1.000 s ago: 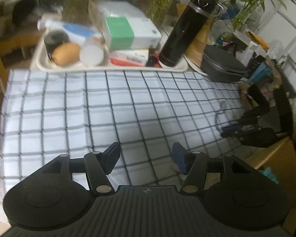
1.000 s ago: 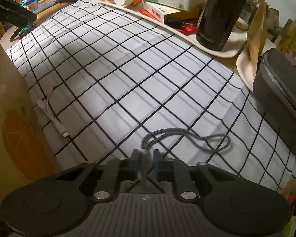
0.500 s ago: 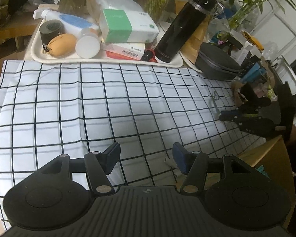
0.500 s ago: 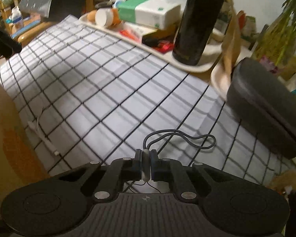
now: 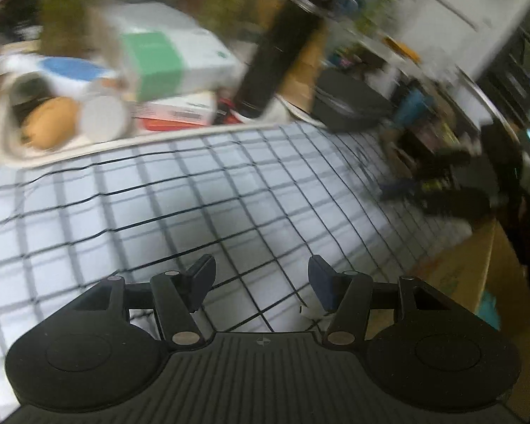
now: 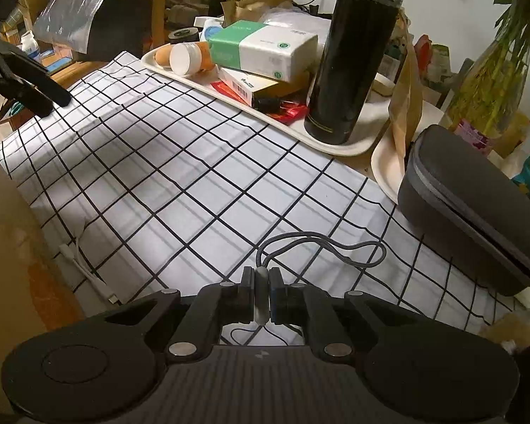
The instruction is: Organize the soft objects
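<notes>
A white cloth with a black grid point(image 6: 201, 176) covers the table; it also shows in the blurred left wrist view point(image 5: 194, 194). My right gripper point(image 6: 262, 295) is shut on the grey plug end of a braided grey cable point(image 6: 321, 243), whose loop lies on the cloth just ahead. My left gripper point(image 5: 261, 279) is open and empty above the cloth's near edge. It appears at the far left of the right wrist view point(image 6: 28, 84). The right gripper shows blurred at the right of the left wrist view point(image 5: 441, 190).
A cream tray point(image 6: 335, 145) at the back holds a black flask point(image 6: 353, 53), a green-white tissue pack point(image 6: 261, 49), boxes and a jar. A dark grey zip case point(image 6: 470, 212) lies right. A white cable point(image 6: 88, 272) lies at the cloth's left edge by a cardboard box point(image 6: 14, 247).
The right gripper has risen and pulled back, still shut on the cable plug. The left wrist view has swung and blurred; the left gripper stays open.
</notes>
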Motion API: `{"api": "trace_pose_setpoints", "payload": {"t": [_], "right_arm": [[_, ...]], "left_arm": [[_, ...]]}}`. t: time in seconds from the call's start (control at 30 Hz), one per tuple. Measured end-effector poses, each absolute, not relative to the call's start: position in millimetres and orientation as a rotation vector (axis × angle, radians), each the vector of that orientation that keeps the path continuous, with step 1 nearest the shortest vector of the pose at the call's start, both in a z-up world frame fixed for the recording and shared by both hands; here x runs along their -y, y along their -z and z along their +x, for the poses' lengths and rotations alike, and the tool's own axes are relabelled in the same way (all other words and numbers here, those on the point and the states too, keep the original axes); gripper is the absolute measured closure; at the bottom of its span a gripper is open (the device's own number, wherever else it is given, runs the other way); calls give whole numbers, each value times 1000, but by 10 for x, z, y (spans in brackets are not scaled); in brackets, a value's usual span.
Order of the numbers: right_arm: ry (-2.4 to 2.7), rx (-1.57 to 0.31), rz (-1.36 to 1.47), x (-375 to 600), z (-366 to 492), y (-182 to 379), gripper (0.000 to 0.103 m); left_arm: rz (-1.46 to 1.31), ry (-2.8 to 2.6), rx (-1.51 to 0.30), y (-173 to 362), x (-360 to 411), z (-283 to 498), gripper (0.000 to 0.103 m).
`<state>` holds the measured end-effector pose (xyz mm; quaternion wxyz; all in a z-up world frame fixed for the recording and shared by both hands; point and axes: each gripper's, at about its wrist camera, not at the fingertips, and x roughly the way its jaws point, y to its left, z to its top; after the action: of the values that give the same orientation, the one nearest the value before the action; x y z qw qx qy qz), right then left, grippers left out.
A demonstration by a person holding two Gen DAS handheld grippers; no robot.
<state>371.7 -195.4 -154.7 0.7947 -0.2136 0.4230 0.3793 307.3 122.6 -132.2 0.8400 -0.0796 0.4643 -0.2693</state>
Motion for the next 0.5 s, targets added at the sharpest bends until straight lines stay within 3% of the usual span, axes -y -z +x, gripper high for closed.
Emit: {"api": "trace_pose_setpoints", "payload": {"t": [0.23, 0.43, 0.5], "right_arm": [[-804, -897, -444, 1981, 3759, 1508, 93], [-816, -891, -446, 1971, 3760, 1504, 93], [-815, -889, -448, 1975, 3762, 1507, 93]], "left_arm": [[104, 780, -911, 1601, -885, 3115, 47], [176, 984, -814, 1740, -797, 3138, 51], [204, 1053, -814, 1786, -751, 3164, 69]]}}
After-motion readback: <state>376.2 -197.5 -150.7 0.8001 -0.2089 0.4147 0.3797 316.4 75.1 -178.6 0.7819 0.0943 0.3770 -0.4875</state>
